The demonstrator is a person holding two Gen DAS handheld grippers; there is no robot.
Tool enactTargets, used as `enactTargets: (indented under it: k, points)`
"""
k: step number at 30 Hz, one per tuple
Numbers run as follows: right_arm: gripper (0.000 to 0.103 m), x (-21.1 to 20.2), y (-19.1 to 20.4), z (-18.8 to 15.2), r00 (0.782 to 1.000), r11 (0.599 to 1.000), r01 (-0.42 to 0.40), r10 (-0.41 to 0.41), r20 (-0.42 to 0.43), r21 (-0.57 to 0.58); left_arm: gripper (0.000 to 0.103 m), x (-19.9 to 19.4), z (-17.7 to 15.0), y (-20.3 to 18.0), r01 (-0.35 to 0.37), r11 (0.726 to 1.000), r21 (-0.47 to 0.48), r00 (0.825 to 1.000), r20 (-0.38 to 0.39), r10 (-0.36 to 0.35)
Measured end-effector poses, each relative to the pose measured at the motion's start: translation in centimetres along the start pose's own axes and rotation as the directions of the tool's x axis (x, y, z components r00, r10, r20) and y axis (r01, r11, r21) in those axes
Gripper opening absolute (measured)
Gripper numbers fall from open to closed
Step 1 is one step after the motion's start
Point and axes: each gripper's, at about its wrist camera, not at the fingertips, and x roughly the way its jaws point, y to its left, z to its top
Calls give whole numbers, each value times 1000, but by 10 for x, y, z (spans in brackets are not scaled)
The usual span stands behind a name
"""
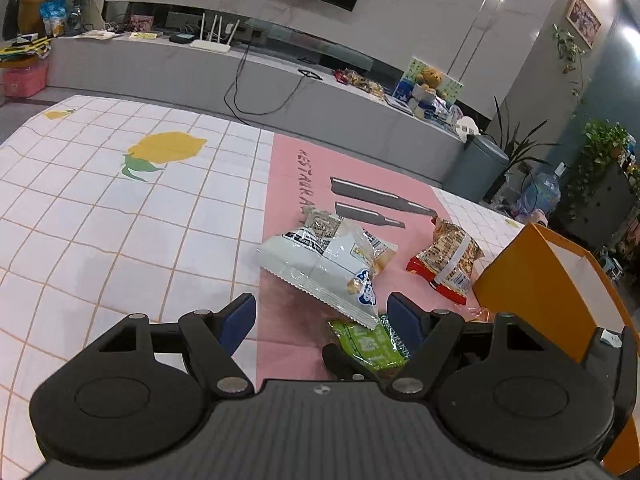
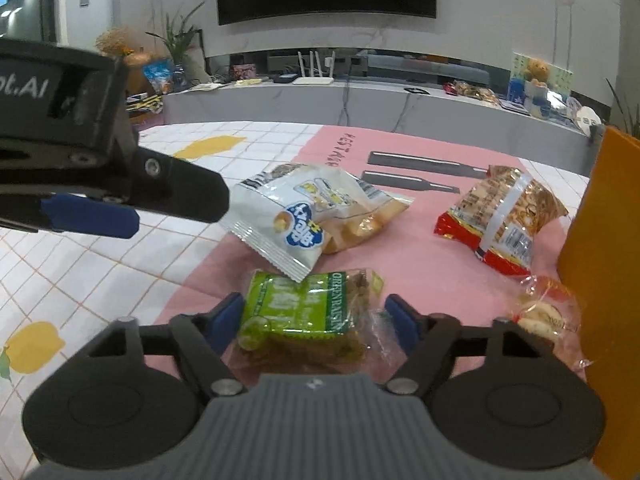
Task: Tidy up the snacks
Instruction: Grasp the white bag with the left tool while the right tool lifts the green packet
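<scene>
A white snack bag (image 1: 332, 264) (image 2: 304, 216) lies on the pink part of the tablecloth. A red and clear snack bag (image 1: 448, 260) (image 2: 500, 220) lies to its right. A green raisin packet (image 2: 300, 312) (image 1: 372, 344) lies nearest, between the open jaws of my right gripper (image 2: 316, 320). A small clear packet (image 2: 544, 312) lies at the right by the orange box (image 2: 600, 240) (image 1: 540, 280). My left gripper (image 1: 322, 312) is open and empty, hovering just short of the white bag; it also shows in the right wrist view (image 2: 120, 200).
The table carries a white grid cloth with lemon prints (image 1: 168, 152) and a pink panel (image 1: 288, 184). Behind stands a grey TV bench (image 2: 360, 100) with a router, cables, more snacks and a teddy bear. Plants and a bin stand at the far right.
</scene>
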Motion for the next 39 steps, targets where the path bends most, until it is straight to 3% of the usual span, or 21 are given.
enactTargets:
  k: [5,10,13,18,22,25,28,31,34,37,39]
  points:
    - [64,-1,0,-1,1000,996,-12,13,9,-89,88,-7,3,-13,-31,996,88,999,36,28]
    - [64,-1,-23,-1,1000,1000,-5,5,1,-12,88,-9,6,-22,-57,990,129,996,75,48]
    - [64,0,-30,0,1000,1000,15,-15,1,-9,89,1,14,-27,-51,990,133,997,64,43]
    - [65,1,-30,-1,1000,1000,11,-11,0,-16,90,31,31,-41,-49,971,234,999,20,46]
    - [65,0,-29,-2,1000,1000,12,-12,0,-20,90,54,46,-38,-67,979,193,998,29,62]
    - [65,1,-27,-2,1000,999,14,-14,-2,-28,90,71,54,-31,-5,986,169,998,-61,15]
    - [65,1,-25,-2,1000,999,14,-14,-3,-42,92,78,53,-31,-3,981,193,997,-75,18]
    - [65,1,-26,-3,1000,999,12,-12,-3,-41,95,93,51,-37,-15,963,269,988,-146,56]
    - [65,1,-25,-3,1000,999,11,-12,-3,-41,96,104,41,-49,-83,934,349,980,-139,139]
    - [65,1,-25,-3,1000,999,11,-11,-2,-40,103,112,27,-62,-81,870,487,980,-119,157]
    - [65,1,-25,-3,1000,999,11,-11,-2,-40,103,117,18,-70,-130,826,548,975,-80,206]
